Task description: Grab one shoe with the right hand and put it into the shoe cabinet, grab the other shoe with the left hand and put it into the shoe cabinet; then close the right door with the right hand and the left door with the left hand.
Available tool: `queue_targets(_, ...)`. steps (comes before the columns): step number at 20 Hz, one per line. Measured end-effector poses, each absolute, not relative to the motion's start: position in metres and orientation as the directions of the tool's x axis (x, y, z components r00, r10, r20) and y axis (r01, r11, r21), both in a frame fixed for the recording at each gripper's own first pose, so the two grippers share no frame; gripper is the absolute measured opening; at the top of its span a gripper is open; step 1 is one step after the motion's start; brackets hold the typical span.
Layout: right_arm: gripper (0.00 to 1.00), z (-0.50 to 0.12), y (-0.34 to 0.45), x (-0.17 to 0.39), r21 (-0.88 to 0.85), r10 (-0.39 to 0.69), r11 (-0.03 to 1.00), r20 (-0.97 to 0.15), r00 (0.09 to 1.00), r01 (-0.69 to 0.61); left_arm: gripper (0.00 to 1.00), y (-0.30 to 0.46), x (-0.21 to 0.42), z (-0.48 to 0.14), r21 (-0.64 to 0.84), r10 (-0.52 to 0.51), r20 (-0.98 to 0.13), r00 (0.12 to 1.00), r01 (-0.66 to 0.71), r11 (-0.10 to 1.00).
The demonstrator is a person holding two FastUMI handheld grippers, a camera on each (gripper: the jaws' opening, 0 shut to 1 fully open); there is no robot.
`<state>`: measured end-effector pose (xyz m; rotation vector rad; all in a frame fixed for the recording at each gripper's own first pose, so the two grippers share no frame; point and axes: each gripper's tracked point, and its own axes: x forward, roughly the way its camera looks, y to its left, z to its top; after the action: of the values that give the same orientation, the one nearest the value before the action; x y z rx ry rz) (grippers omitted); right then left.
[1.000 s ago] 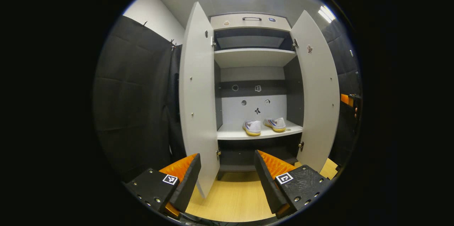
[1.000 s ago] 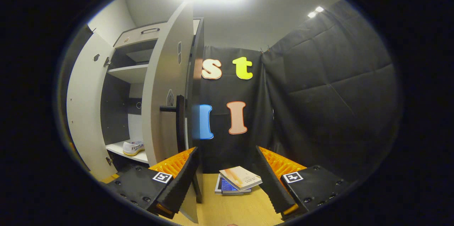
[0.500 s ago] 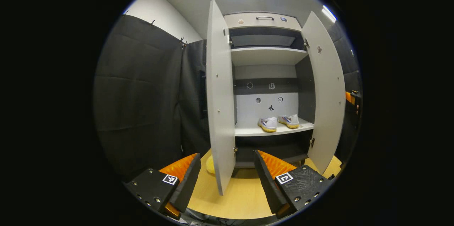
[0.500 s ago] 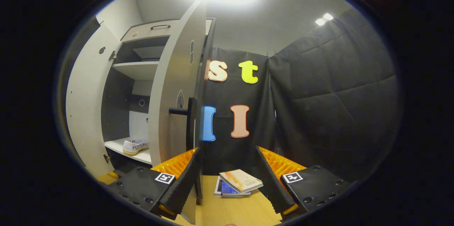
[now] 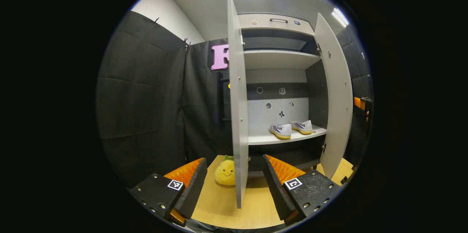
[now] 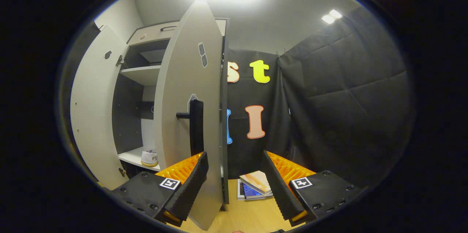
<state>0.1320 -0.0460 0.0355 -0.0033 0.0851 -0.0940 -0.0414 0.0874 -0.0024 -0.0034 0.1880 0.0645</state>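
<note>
The shoe cabinet [image 5: 276, 21] stands with both doors swung out. Two white shoes with yellow soles [image 5: 281, 130] [image 5: 302, 127] sit side by side on its lower shelf [image 5: 263, 139]. The left door [image 5: 237, 108] shows edge-on, and its bottom corner hangs between the fingers of my open left gripper [image 5: 234, 189]. In the right gripper view, my open right gripper [image 6: 236, 189] is at the outer face of the right door [image 6: 182, 90], just below its black handle [image 6: 196, 127]. One shoe [image 6: 150, 158] peeks out past that door.
A yellow plush toy [image 5: 225, 172] sits on the wooden floor [image 5: 219, 203] behind the left door. A small stack of books [image 6: 256, 187] lies on the floor by the black cloth wall, right of the cabinet. The other gripper [image 5: 362, 103] shows beyond the right door.
The left gripper has shifted left, so the left door now shows edge-on and the plush toy has come into sight. The right gripper has drawn closer to the right door's outer face.
</note>
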Motion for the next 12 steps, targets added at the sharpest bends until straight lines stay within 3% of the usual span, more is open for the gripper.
queue_targets(9,0.94,0.024,0.040,0.158,0.064,0.029,0.998,-0.113,0.993,-0.022,0.81,0.141,-0.039,-0.023,-0.031,0.095,-0.200,0.975,-0.103,0.994)
queue_targets(12,0.92,0.013,0.064,0.172,0.052,0.055,0.998,-0.142,0.988,-0.048,0.81,0.163,-0.044,-0.028,-0.043,0.121,-0.207,0.971,-0.133,0.990)
